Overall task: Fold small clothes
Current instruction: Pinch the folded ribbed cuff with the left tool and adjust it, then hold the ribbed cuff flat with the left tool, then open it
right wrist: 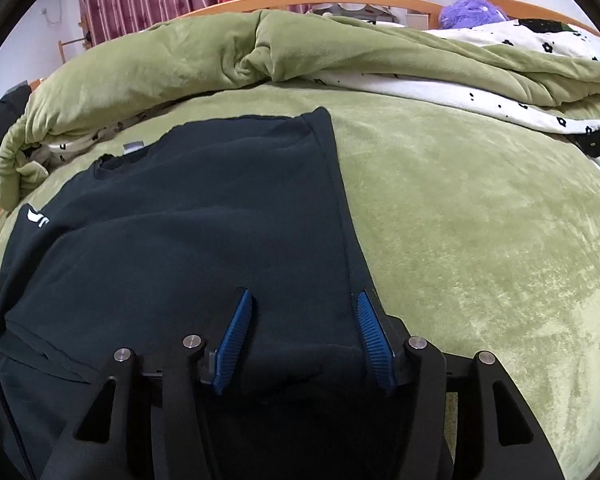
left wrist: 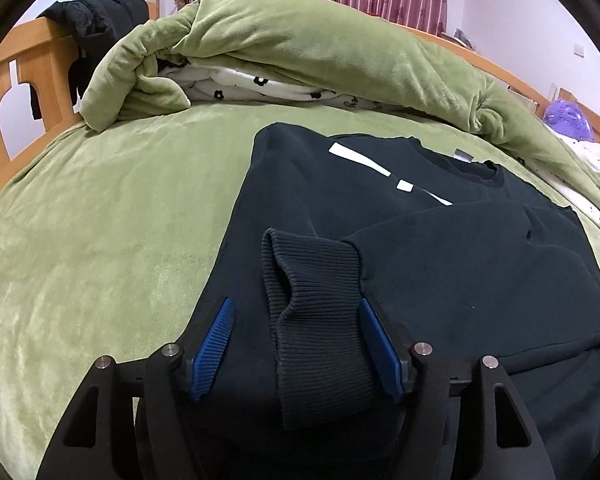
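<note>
A small dark navy sweatshirt (left wrist: pixel 340 200) with white marks on its chest lies flat on the green bed cover, collar away from me. One sleeve is folded across the body, and its ribbed cuff (left wrist: pixel 316 304) lies between the open jaws of my left gripper (left wrist: pixel 296 308), whose right blue pad (left wrist: pixel 380 348) touches the cuff's side. In the right wrist view the sweatshirt (right wrist: pixel 204 224) fills the left half. My right gripper (right wrist: pixel 302 304) is open over its lower right part, with its right pad (right wrist: pixel 374 336) near the garment's right edge.
A rolled green duvet (left wrist: pixel 292 52) with a white flowered lining lies across the far side of the bed. The wooden bed frame (left wrist: pixel 24 80) with a black jacket (left wrist: pixel 96 28) over it stands at the left. A purple plush (right wrist: pixel 472 12) sits far right. Green cover (right wrist: pixel 480 220) stretches to the right.
</note>
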Motion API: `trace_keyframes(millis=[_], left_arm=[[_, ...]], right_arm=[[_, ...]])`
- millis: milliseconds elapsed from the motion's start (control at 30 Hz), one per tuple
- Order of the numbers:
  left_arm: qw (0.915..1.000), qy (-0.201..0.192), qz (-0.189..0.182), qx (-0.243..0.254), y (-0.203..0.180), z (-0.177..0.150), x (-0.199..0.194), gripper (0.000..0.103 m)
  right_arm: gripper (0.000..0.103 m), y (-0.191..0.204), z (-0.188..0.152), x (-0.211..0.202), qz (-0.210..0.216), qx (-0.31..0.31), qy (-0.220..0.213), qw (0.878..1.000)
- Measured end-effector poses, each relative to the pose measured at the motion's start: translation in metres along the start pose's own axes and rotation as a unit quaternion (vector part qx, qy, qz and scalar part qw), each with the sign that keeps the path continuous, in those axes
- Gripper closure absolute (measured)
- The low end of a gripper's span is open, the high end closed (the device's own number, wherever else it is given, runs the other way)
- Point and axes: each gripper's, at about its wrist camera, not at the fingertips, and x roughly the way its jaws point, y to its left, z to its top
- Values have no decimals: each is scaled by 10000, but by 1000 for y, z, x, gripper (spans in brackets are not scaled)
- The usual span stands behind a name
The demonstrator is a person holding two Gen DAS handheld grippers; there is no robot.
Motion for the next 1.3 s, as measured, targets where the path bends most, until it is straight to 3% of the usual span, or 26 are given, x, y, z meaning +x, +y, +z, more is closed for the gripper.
trace_keyframes(millis=[300, 567, 1300], left_arm=[[9999, 86, 108, -64, 1, -1, 5, 32], [9995, 178, -42, -257, 9, -1, 10, 27], [9996, 176, 4, -214, 6, -2, 11, 27]], right_arm=[[42, 12, 1, 2, -317, -313, 5, 9990], [42, 17, -1, 3, -536, -483, -15, 9974], [41, 14, -1, 3, -457, -396, -60, 9982]])
